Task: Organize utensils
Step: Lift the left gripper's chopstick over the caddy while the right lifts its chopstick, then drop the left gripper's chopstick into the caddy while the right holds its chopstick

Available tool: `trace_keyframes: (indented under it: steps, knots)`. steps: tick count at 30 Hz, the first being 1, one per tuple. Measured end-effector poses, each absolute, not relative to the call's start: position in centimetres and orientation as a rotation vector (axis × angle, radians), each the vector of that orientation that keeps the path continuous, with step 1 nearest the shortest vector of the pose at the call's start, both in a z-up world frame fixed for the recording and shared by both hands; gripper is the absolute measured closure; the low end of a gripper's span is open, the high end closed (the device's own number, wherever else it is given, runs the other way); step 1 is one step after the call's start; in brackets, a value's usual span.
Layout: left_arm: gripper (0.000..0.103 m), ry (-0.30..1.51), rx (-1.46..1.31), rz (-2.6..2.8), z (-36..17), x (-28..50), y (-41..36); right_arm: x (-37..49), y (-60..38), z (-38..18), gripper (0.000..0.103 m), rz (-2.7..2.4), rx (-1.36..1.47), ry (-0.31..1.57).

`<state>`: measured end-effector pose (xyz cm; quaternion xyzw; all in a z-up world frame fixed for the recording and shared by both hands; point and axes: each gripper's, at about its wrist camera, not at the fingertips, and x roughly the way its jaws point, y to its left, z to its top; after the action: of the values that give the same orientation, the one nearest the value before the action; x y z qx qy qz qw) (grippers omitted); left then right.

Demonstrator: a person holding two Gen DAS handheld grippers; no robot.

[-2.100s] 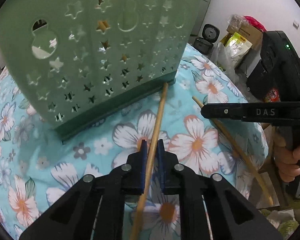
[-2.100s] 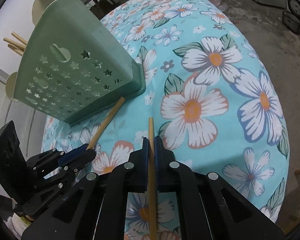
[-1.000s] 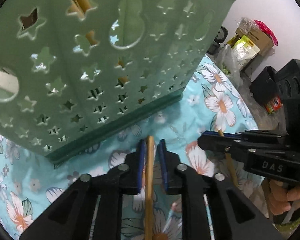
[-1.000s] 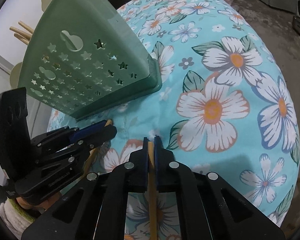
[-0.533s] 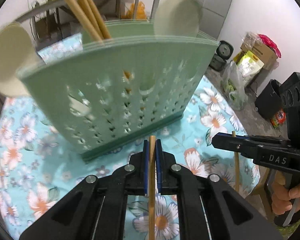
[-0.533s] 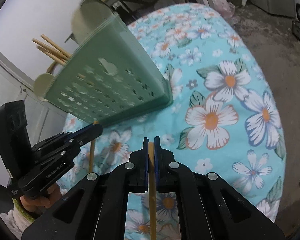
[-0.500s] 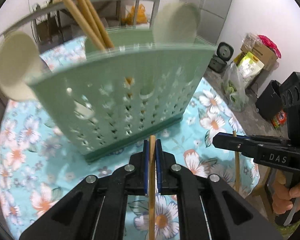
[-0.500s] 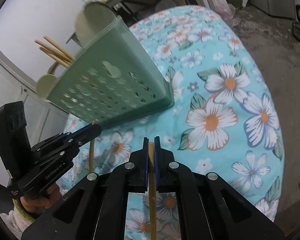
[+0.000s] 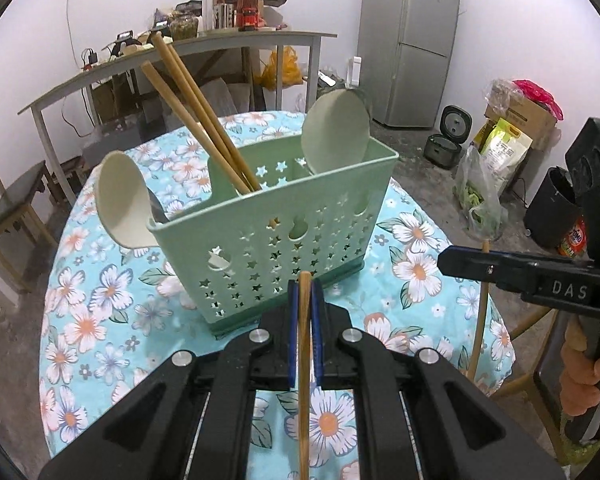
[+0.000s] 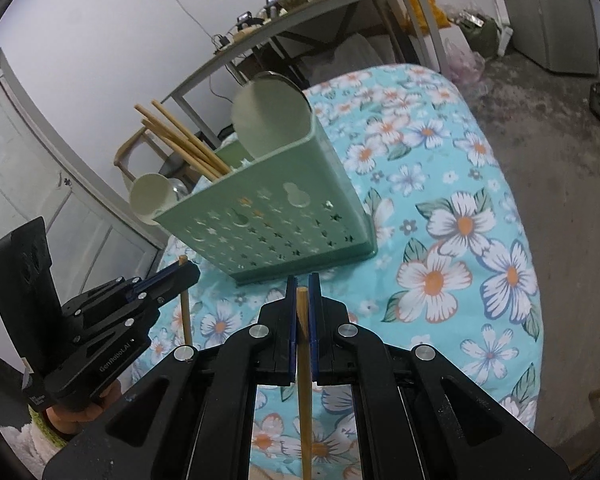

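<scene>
Table (image 9: 100, 288): round, under a blue floral cloth; nothing loose shows on the visible part of it.

Caddy (image 9: 300, 220): green plastic, star-punched front, upright near the table's middle. Already inside — chopsticks (image 9: 196, 120) leaning out to the left from the centre compartment (four, as far as the right wrist view lets one count), and two pale spoons, one at the left end (image 9: 120, 204), one at the right end (image 9: 336, 132), bowls up.

Left gripper (image 9: 305, 292): clenched on a chopstick (image 9: 304, 380), which runs back between the blue pads toward the camera; its tip stands just past the pads, in front of the caddy's lower face and below the rim.

Right gripper (image 10: 302, 296): likewise clamped on a second chopstick (image 10: 305, 380), tip just clear of the pads, the caddy ahead and to the left. Seen from the left wrist view, this stick hangs nearly upright under the closed jaws.

Status: mostly done. Spoons and several chopsticks are stowed; two chopsticks remain, both in hand and off the table. Left to do — carry each over the rim and drop it into the centre compartment beside the others. Both tips sit lower than the opening in these views, so more height seems needed first.
</scene>
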<state>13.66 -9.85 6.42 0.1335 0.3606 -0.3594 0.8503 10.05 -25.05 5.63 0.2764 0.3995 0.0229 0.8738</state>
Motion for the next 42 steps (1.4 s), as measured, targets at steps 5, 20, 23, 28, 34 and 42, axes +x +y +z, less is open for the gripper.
trace_keyframes:
  steps: [5, 20, 23, 28, 34, 42]
  knots:
    - [0.098, 0.74, 0.288, -0.755, 7.1, 13.3, -9.7, 9.6, -25.0, 7.5, 0.1, 0.058, 0.555, 0.789]
    - [0.098, 0.553, 0.149, -0.779, 12.0, 13.1, -7.6, 8.8, -25.5, 12.6, 0.1, 0.016, 0.482, 0.627]
    - [0.098, 0.448, 0.025, -0.777, 13.1, 13.3, -5.7, 8.5, -25.5, 13.1, 0.1, -0.01, 0.462, 0.591]
    - [0.097, 0.382, -0.021, -0.719, 11.3, 13.9, -4.2, 8.4, -25.3, 12.2, 0.1, -0.054, 0.423, 0.585]
    - [0.096, 0.379, 0.0, -0.702, 10.8, 14.0, -3.3, 8.7, -25.3, 11.4, 0.1, -0.059, 0.421, 0.596]
    - [0.095, 0.45, 0.058, -0.703, 10.3, 14.3, -4.4, 9.0, -24.4, 11.9, 0.1, -0.05, 0.358, 0.546]
